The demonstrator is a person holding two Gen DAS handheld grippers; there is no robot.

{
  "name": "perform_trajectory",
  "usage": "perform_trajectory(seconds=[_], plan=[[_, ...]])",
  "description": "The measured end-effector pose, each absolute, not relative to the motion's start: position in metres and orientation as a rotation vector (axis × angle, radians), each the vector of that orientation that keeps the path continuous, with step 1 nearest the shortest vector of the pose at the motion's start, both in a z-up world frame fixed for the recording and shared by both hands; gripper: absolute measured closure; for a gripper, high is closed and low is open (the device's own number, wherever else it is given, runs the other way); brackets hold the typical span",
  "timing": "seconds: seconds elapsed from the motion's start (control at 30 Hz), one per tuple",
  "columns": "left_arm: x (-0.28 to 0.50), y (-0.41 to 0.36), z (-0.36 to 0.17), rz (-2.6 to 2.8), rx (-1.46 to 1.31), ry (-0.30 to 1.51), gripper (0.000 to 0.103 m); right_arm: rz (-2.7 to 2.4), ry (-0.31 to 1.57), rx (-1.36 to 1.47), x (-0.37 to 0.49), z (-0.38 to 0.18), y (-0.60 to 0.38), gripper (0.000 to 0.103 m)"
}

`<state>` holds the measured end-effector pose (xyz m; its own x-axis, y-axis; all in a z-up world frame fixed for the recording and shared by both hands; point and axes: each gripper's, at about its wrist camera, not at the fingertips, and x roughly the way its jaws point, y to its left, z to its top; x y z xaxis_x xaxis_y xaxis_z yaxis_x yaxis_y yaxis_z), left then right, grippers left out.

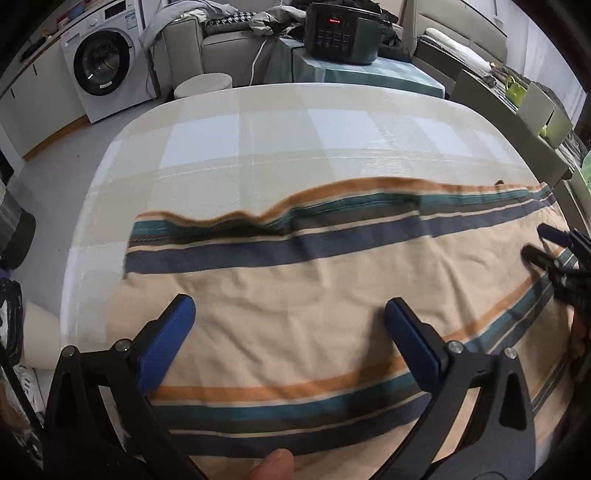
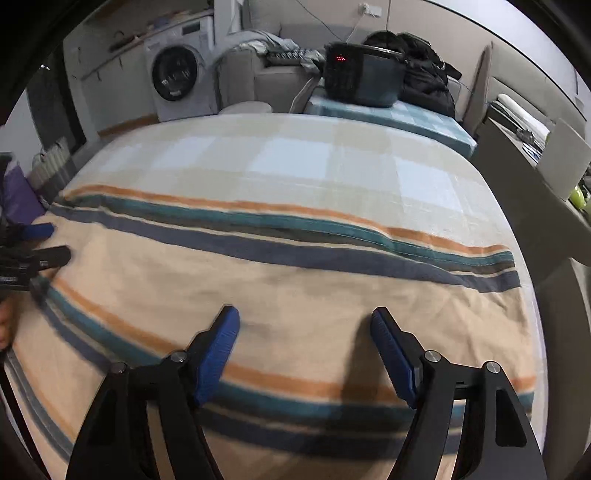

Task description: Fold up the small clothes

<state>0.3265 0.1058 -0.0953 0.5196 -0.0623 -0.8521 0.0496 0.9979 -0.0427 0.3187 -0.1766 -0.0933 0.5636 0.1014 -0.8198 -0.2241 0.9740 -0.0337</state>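
Striped cloth (image 1: 295,295) spread flat on desk (image 1: 258,140), reaching its near edge, ready for folding.
Both grippers, left gripper (image 1: 290,314) and right gripper (image 2: 304,321), are held over near hem with fingers spread, nothing pinched, likely for corner grasps.

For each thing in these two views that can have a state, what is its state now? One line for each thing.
Striped cloth: spread on the table, far edge rippled, not lying flat.
Left gripper: open, above the cloth, nothing between the fingers.
Right gripper: open, above the cloth, holding nothing.
Washing machine: door closed.
Cooker: switched on, red display lit.
Table: covered with a checked tablecloth.
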Motion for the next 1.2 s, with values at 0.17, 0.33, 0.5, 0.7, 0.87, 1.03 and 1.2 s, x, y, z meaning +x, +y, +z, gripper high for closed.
perform_trajectory(seconds=[0.17, 0.33, 0.5, 0.7, 0.87, 1.03, 1.2], plan=[[0.308, 0.126, -0.096, -0.101, -0.023, 0.99, 0.002, -0.014, 0.937, -0.143, 0.333, -0.09, -0.239, 0.025], [0.291, 0.128, -0.078, -0.088, -0.039, 0.957, 0.002, -0.049, 0.929, -0.049, 0.319, -0.079, -0.27, 0.026], [0.231, 0.158, -0.042, -0.052, -0.14, 0.871, 0.001, 0.138, 0.898, -0.083, 0.28, -0.06, -0.228, 0.026], [0.126, 0.209, -0.042, 0.11, -0.254, 0.855, 0.002, 0.315, 0.879, -0.113, 0.227, -0.051, -0.163, 0.026], [0.063, 0.221, -0.063, 0.112, -0.421, 0.9, 0.002, 0.451, 0.865, -0.159, 0.172, -0.051, -0.1, 0.025], [0.032, 0.212, -0.084, -0.016, -0.553, 0.927, 0.017, 0.48, 0.889, -0.127, 0.137, -0.063, -0.067, 0.025], [0.025, 0.22, -0.112, -0.157, -0.835, 0.906, 0.033, 0.518, 0.906, -0.151, 0.101, -0.072, -0.041, 0.025]])
